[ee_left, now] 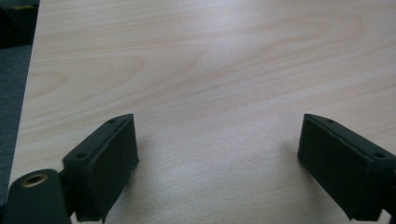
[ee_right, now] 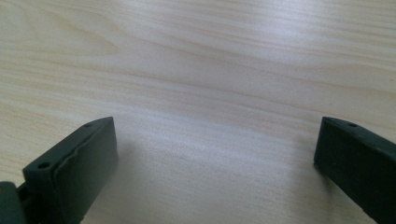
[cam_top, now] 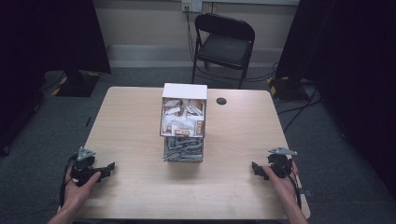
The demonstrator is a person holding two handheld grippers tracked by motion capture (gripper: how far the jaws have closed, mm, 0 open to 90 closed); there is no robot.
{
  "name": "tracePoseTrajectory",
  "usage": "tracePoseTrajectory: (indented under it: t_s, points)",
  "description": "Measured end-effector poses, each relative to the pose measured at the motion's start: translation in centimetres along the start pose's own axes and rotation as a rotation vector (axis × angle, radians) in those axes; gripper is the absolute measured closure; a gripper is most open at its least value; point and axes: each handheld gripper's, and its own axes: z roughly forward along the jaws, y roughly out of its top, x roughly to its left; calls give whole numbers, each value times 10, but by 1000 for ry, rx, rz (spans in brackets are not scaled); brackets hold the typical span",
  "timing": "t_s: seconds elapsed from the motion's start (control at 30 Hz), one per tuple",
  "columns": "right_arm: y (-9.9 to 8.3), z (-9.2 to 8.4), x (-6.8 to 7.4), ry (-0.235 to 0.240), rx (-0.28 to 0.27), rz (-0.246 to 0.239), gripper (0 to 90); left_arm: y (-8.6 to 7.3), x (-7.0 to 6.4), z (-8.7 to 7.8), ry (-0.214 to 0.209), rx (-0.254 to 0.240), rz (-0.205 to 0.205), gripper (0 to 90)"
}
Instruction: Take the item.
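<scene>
The clear box (cam_top: 183, 123) stands upright at the middle of the table (cam_top: 140, 186), and I place everything else by it. It has a white top, an upper compartment packed with white and brown sachets (cam_top: 183, 120), and a lower compartment holding pale, greyish packets (cam_top: 183, 149). Just beyond the box and to its right a small dark round spot (cam_top: 221, 101) sits in the tabletop. Farther back, off the table, a black folding chair (cam_top: 224, 44) stands on the grey floor.

My left gripper (cam_top: 108, 169) rests on the table well to the left of the box and nearer to me, its tips aimed toward the box. In the left gripper view its jaws stand wide apart over bare wood, holding nothing. My right gripper (cam_top: 256, 169) lies well to the right of the box, also nearer to me, pointing inward. In the right gripper view its jaws are likewise spread wide over light wood grain, with nothing between them.
</scene>
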Motion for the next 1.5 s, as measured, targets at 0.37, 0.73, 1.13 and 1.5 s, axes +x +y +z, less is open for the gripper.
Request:
tracePoseTrajectory:
  t_s: [0.37,0.73,1.13,1.5]
  points:
    - [0,0,0,1,0,0,0,0,-1,0,6,0,-10,77]
    - [0,0,0,0,0,0,0,-1,1,-4,13,-9,-26,170]
    - [0,0,0,1,0,0,0,10,-3,-15,-29,-37,-2,246]
    - [0,0,0,0,0,0,0,21,-12,-24,-102,-47,20,291]
